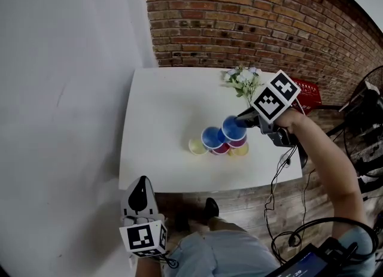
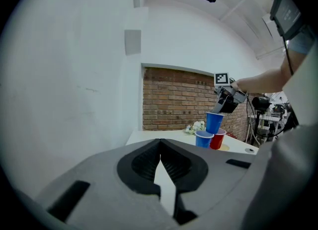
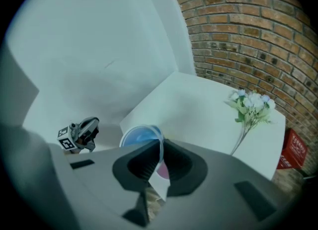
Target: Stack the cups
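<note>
My right gripper (image 1: 239, 120) is shut on the rim of a blue cup (image 1: 233, 128) and holds it, tilted, just above a red cup (image 1: 239, 142) in the cluster on the white table (image 1: 161, 108). In the right gripper view the rim sits pinched between the jaws of the right gripper (image 3: 160, 147), with the blue cup (image 3: 138, 135) on the left. A second blue cup (image 1: 212, 137) stands beside it, and a yellow cup (image 1: 197, 146) to its left. My left gripper (image 1: 141, 181) hangs below the table's near edge, shut and empty (image 2: 160, 144).
A bunch of artificial flowers (image 1: 244, 80) lies at the table's far right. A brick wall (image 1: 251, 18) stands behind the table and a white wall (image 1: 66, 90) runs along its left. A red crate (image 1: 306, 93) and cables are on the floor to the right.
</note>
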`<action>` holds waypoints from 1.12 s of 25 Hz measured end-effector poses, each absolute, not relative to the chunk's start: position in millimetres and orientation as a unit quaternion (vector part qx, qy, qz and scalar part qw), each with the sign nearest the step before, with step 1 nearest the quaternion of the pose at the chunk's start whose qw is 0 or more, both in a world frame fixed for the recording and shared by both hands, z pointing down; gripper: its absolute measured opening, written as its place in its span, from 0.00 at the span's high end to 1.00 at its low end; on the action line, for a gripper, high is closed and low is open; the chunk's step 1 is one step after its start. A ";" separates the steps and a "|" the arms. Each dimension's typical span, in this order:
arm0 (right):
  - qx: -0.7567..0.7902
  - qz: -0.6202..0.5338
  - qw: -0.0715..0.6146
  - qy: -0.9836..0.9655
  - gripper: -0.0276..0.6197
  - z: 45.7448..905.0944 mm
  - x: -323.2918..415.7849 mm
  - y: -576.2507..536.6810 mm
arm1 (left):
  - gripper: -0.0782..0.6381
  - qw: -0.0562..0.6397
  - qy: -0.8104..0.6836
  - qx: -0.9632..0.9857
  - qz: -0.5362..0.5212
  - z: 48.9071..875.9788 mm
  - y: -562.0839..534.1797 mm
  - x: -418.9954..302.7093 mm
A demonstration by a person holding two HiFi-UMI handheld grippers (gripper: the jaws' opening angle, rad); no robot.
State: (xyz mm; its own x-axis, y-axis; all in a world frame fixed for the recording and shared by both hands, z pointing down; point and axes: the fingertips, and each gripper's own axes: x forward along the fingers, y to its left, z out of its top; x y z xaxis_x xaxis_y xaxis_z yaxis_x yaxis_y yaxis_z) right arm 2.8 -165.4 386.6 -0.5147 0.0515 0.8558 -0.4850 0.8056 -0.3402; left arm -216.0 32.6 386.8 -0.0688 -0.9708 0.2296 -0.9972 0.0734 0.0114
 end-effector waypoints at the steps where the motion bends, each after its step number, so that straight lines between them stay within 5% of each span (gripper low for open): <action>1: 0.131 0.284 0.475 -0.823 0.91 387.1 3.0 -165.9 | 0.88 0.088 -0.727 0.677 0.074 386.5 32.2 -216.4; 21: 0.116 0.280 0.496 -0.814 0.90 388.5 5.4 -166.5 | 0.88 0.092 -0.726 0.678 0.070 390.2 26.8 -218.3; 28: 0.114 0.276 0.494 -0.816 0.80 390.3 2.7 -167.8 | 0.88 0.093 -0.727 0.677 0.069 391.7 27.2 -222.5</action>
